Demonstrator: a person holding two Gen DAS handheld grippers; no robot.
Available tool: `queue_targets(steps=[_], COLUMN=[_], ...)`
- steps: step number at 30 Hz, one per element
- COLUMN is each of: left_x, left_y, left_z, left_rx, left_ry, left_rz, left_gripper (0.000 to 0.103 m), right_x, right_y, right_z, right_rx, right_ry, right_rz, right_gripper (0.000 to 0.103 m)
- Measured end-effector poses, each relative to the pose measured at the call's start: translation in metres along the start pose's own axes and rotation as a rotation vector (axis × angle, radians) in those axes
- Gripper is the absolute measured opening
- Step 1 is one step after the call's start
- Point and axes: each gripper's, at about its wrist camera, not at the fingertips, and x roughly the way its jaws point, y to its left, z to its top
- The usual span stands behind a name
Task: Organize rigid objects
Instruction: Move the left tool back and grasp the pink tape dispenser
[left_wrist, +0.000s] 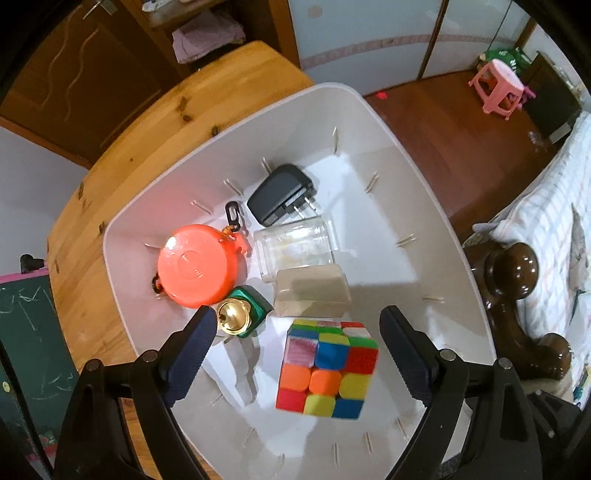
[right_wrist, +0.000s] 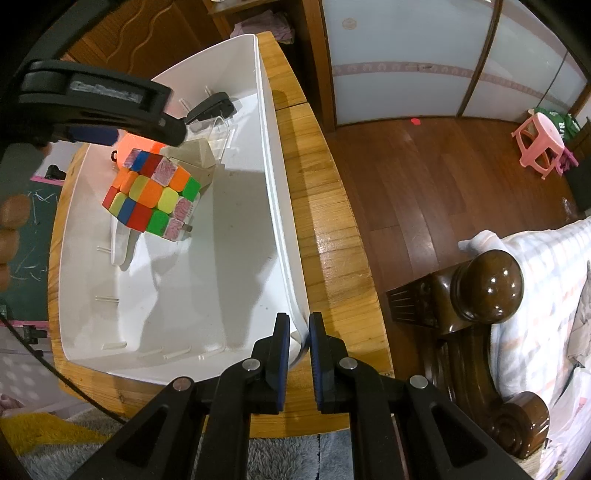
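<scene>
Left hand-held gripper (left_wrist: 297, 328) points straight down, jaws wide and empty, above the puzzle cube (left_wrist: 327, 369); right hand-held gripper (right_wrist: 298, 334) pinches the white bin (right_wrist: 280, 236) wall at six o'clock.

a wooden worktop (right_wrist: 332, 236) carries one white plastic bin (right_wrist: 273, 184), which lies directly on it and covers most of the top, near the right edge.

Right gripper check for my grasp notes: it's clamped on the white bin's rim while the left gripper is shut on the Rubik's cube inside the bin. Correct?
Not quite. The left gripper is open, as its wrist view shows; the Rubik's cube lies free in the white bin. The right gripper does clamp the rim.
</scene>
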Motion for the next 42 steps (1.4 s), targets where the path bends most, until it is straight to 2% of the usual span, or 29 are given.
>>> queue_targets(steps=[9, 24, 34, 42], left_x=[-0.037, -0.067, -0.058, -0.029], left_y=[0.025, 0.109, 0.169, 0.199], left_z=[-0.01, -0.052, -0.094, -0.126], left_rx=[-0.057, -0.275, -0.419, -0.486], left_ry=[-0.074, -0.108, -0.088, -0.058], left_rz=[-0.021, -0.006, 0.006, 0.021], left_gripper=[0.091, 0.091, 0.091, 0.091], right_x=[0.001, 0.001, 0.002, 0.003], right_y=[-0.005, -0.007, -0.007, -0.006], right_z=[0.003, 0.005, 0.007, 0.008], right_rx=[0.006, 0.014, 0.041, 0.049], right_ry=[0.005, 0.014, 0.036, 0.048], right_rz=[0.024, 0.035, 0.023, 0.001], right_gripper=[0.007, 0.006, 0.006, 0.005])
